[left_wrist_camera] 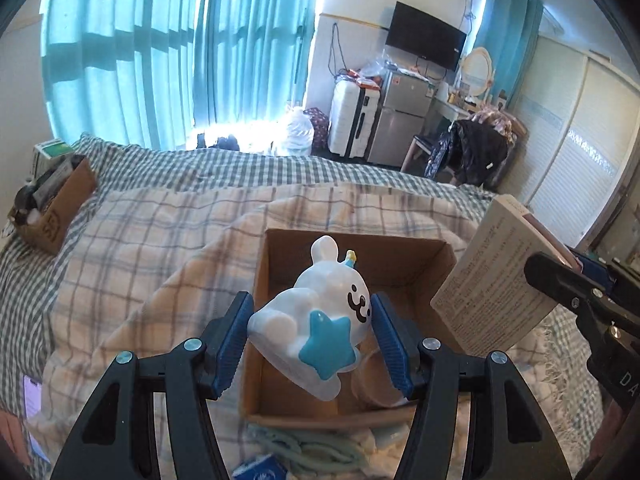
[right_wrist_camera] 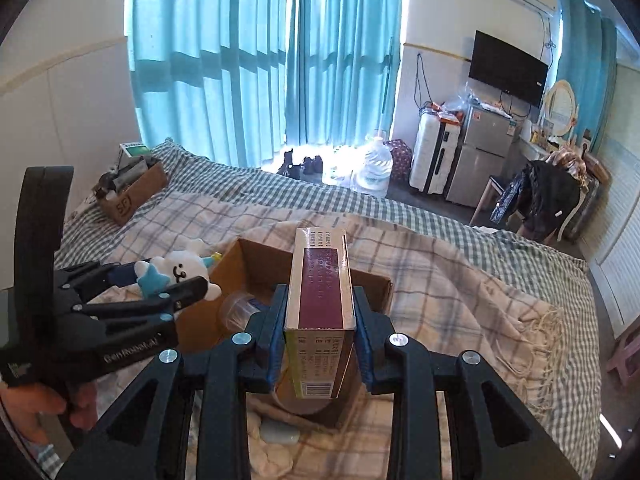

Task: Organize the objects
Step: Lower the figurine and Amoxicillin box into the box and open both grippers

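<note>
Nearest to us, our left gripper (left_wrist_camera: 312, 330) is clamped on a white bunny figurine (left_wrist_camera: 316, 316) with a blue star on its front; its blue pads press the toy's two sides and hold it tilted in the air above the open cardboard box (left_wrist_camera: 280, 264). Our right gripper (right_wrist_camera: 320, 344) grips a tall maroon-and-cream carton (right_wrist_camera: 320, 292) printed with text and a barcode, held lengthwise between the pads over the same box. In the left wrist view that carton hangs just to the right of the box, apart from the bunny.

Inside the box, below the grippers, lies a clear plastic cup (right_wrist_camera: 236, 308) on its side. The box sits on a cream plaid blanket (left_wrist_camera: 160, 248) spread across the bed (right_wrist_camera: 248, 188), which wears a green checked sheet. In front of the box a pale green cord (left_wrist_camera: 304, 448) lies bunched on the blanket.

Farther off, a second cardboard box (right_wrist_camera: 132, 196) filled with odds and ends rests near the far left corner of the bed. Beyond the bed stand a water jug (right_wrist_camera: 374, 168), a white suitcase (right_wrist_camera: 434, 156) and a small silver fridge (right_wrist_camera: 480, 152), with teal curtains (right_wrist_camera: 240, 60) and a wall television (right_wrist_camera: 506, 68) behind.
</note>
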A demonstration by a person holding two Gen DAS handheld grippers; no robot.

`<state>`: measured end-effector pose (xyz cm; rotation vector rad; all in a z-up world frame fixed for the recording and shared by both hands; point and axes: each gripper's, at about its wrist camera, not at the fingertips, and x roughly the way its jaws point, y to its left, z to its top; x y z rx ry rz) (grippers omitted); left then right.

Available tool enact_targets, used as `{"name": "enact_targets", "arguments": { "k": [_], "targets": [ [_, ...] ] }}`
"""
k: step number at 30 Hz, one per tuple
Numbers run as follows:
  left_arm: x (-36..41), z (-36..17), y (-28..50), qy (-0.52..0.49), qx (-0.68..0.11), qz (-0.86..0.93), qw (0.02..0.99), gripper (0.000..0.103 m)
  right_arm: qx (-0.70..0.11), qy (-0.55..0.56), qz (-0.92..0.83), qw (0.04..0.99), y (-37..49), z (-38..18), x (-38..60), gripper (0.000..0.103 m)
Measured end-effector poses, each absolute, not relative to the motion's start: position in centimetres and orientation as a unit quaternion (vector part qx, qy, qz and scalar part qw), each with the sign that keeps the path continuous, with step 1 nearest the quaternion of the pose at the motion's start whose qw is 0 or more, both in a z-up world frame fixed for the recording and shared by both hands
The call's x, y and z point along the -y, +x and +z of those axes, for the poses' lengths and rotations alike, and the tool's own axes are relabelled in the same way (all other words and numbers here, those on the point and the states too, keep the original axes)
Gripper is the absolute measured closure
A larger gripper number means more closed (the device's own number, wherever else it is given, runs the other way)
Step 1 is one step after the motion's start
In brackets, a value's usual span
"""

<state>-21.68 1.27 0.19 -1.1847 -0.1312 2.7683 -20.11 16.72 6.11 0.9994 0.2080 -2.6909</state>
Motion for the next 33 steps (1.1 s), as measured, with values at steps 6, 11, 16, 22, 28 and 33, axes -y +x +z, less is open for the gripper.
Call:
{"name": "enact_targets", "arguments": {
  "k": [6, 11, 16, 22, 28, 33],
  "targets": [
    [-3.2, -3.7, -25.4, -0.410, 0.023, 0.909, 0.066, 0.041, -0.041, 0.372, -0.918, 0.129, -24.5, 1.5, -17.7, 0.074],
    [-4.2, -5.6, -26.7, -0.412, 0.017, 0.908, 0.075, 0.041, -0.021, 0.388, -0.911, 0.136, -26.4, -1.5, -18.8, 0.074],
    [-4.4, -6.3, -26.7, -0.412, 0.009, 0.908, 0.075, 0.033, -0.008, 0.393, -0.910, 0.135, -26.6, -2.4, -19.2, 0.072],
    [-3.6, -3.5, -24.5, -0.393, -0.009, 0.917, 0.060, 0.014, 0.000, 0.358, -0.925, 0.124, -24.5, 0.9, -19.7, 0.047],
    [-0.6, 0.7, -20.1, -0.369, 0.011, 0.929, 0.036, 0.012, -0.020, 0.319, -0.940, 0.121, -19.6, 6.7, -19.3, 0.041],
    [1.8, 3.2, -14.9, -0.341, 0.006, 0.940, -0.002, 0.001, -0.035, 0.294, -0.947, 0.125, -14.3, 10.0, -18.9, 0.034]
  ]
}}
